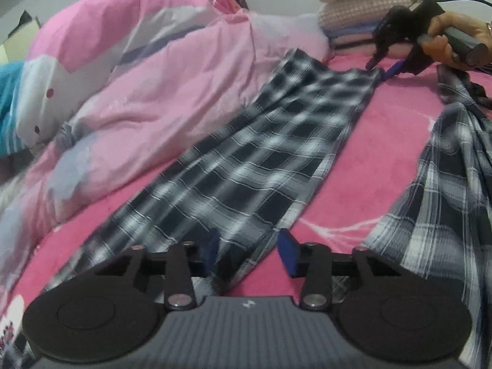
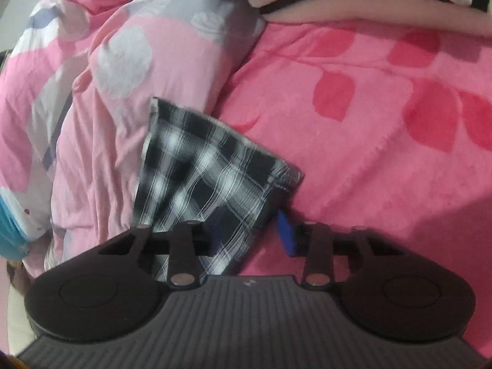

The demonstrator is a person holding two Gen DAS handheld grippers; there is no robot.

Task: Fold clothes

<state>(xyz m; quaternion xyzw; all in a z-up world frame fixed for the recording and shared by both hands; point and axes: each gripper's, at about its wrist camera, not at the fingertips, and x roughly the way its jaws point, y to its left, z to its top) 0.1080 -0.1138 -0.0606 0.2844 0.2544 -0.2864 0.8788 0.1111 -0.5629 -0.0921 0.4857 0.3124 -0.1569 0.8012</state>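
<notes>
Nearest the left wrist camera, the left gripper [image 1: 249,253] stood with its jaws apart astride the near end of a black-and-white plaid garment [image 1: 246,166], cloth lying between the blue pads but not pinched. The garment, seemingly a sleeve or trouser leg, lay stretched along the pink blanket [image 1: 384,141], its left edge against the rumpled pink quilt [image 1: 147,70]. At its far end the right gripper [image 1: 386,67], held in a hand [image 1: 452,43], also stood with jaws parted over the hem [image 2: 227,141], gripping nothing. More plaid cloth [image 1: 446,190] lay bunched to the right. Judged by its drape, the fabric was thin, light and limp; hems and corners offered the surest hold. A stack of folded clothes [image 1: 363,9] lay beyond.
</notes>
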